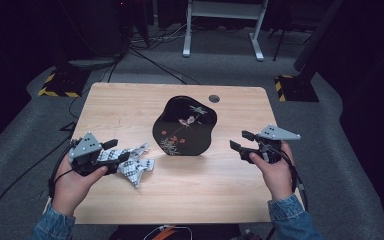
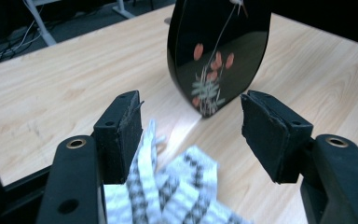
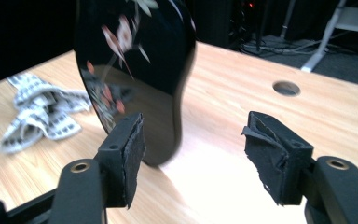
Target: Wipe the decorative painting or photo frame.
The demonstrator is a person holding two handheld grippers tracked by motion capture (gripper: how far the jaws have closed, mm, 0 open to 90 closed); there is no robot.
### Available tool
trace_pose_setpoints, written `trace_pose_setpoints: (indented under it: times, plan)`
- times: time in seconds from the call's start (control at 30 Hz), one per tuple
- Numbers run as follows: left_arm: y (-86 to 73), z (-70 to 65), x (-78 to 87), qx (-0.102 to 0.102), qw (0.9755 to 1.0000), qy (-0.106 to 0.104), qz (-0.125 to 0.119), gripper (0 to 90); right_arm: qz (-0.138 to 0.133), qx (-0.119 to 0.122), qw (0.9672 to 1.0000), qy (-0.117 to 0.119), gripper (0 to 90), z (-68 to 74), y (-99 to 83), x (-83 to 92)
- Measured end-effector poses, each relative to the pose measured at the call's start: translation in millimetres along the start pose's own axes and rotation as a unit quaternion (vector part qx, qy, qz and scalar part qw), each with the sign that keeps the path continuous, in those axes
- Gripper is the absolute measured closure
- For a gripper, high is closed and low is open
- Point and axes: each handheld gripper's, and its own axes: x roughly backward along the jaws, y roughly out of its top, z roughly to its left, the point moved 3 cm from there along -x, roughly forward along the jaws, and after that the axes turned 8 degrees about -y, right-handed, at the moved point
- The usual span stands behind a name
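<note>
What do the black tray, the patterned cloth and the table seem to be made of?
Black tray: probably lacquered wood or plastic, since its glossy surface mirrors light and carries painted flowers.
Patterned cloth: soft woven fabric, crumpled into folds.
Table: wood or wood-look laminate, with pale grain lines and a matte finish.

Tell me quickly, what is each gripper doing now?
Left gripper: open, over the cloth, not gripping it.
Right gripper: open, holding nothing.
</note>
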Motion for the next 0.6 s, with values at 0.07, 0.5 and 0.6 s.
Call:
trace_pose_setpoints:
  times: [0.07,0.5,0.6]
  plan:
    - [-8.5,0.2,2.7,-0.001,1.0,-0.001,0.006,38.3,0.011,0.0,0.9999,-0.006,38.4,-4.2,-7.9,3.3]
    - [-73.8,4.1,9.2,0.038,0.9976,0.007,0.058,37.7,0.063,-0.021,0.9973,-0.031,38.4,-22.0,-62.1,14.5]
    - [-83.6,8.7,10.7,0.048,0.9962,0.011,0.072,36.5,0.076,-0.028,0.9961,-0.035,38.4,-25.2,-74.8,13.9]
